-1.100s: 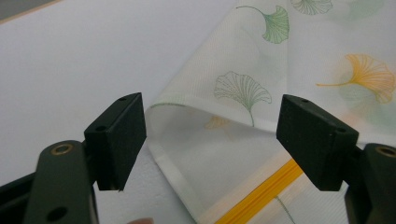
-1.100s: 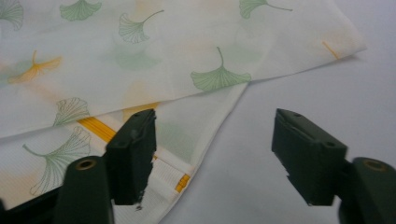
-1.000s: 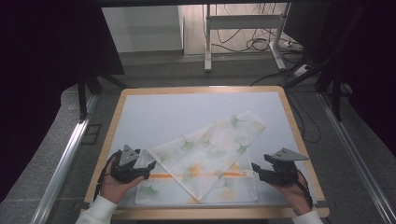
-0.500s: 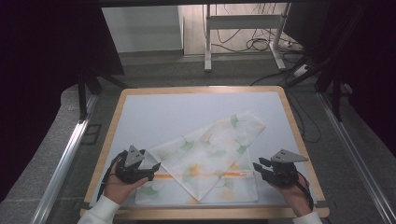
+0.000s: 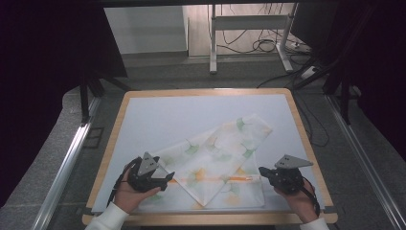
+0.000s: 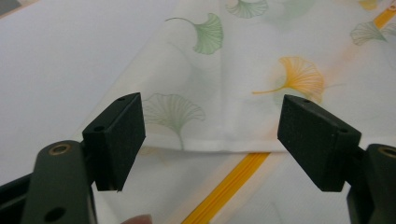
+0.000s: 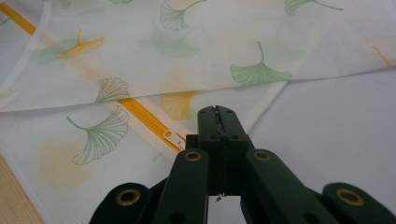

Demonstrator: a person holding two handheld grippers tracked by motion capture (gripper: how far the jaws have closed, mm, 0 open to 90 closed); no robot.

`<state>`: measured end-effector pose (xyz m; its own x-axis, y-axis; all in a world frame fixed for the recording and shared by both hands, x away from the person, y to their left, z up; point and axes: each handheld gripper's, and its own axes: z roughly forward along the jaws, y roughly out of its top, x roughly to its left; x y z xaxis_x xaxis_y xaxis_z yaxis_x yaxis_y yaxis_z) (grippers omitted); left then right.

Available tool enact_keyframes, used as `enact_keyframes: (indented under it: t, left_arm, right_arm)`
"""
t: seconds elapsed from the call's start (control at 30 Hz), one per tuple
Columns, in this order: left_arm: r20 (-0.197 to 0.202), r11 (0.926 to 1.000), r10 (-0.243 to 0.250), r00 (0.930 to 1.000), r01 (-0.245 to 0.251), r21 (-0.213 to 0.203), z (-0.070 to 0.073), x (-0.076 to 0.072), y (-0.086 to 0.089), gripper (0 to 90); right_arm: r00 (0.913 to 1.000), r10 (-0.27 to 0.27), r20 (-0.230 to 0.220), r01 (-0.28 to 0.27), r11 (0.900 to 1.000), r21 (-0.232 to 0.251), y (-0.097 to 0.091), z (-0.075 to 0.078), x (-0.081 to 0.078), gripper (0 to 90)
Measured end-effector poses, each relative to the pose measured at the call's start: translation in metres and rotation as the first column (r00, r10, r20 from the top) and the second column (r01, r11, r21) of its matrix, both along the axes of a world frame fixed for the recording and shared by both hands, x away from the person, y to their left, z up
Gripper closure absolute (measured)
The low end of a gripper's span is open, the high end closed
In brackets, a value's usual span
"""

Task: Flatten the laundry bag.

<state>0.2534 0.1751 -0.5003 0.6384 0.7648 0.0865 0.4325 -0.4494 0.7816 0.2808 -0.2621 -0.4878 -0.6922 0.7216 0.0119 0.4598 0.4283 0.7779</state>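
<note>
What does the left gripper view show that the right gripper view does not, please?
Left gripper view: the left gripper, jaws wide open over a folded edge of the cloth, with a fingertip at the bottom. Right gripper view: the right gripper, whose jaws have just been closing and now meet at the cloth's edge; whether they pinch it I cannot tell. The zip pull and the wooden table rim appear there. Both: the leaf-printed cloth, its orange zip and the white mat.

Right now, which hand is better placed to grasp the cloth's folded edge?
The left. The left gripper has its fingers open astride the cloth fold; the right gripper has just closed, its fingers together.
</note>
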Motion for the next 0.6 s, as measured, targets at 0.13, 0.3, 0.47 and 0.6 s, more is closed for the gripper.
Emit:
enact_keyframes:
  t: [0.13, 0.3, 0.47, 0.6]
  left_arm:
    - [-0.011, 0.9996, -0.023, 0.9997, 0.023, 0.012, -0.002, 0.0, -0.008, 23.2]
    - [-0.024, 0.9982, -0.057, 0.9981, 0.058, 0.018, -0.002, -0.001, -0.019, 23.3]
    - [-0.02, 0.9953, -0.096, 0.9952, 0.096, 0.008, -0.001, -0.007, -0.031, 24.0]
    - [-0.036, 0.9917, -0.127, 0.9912, 0.128, 0.014, -0.003, -0.008, -0.042, 24.0]
  right_arm:
    - [0.9999, 0.009, -0.007, -0.009, 0.9999, -0.004, 0.002, -0.002, 0.0, 89.4]
    - [0.9995, 0.026, -0.02, -0.026, 0.9996, -0.01, 0.007, -0.005, -0.001, 89.4]
    - [0.9988, 0.041, -0.027, -0.041, 0.999, -0.014, 0.012, -0.007, -0.002, 89.3]
    - [0.9981, 0.052, -0.033, -0.052, 0.9985, -0.016, 0.016, -0.009, -0.003, 89.3]
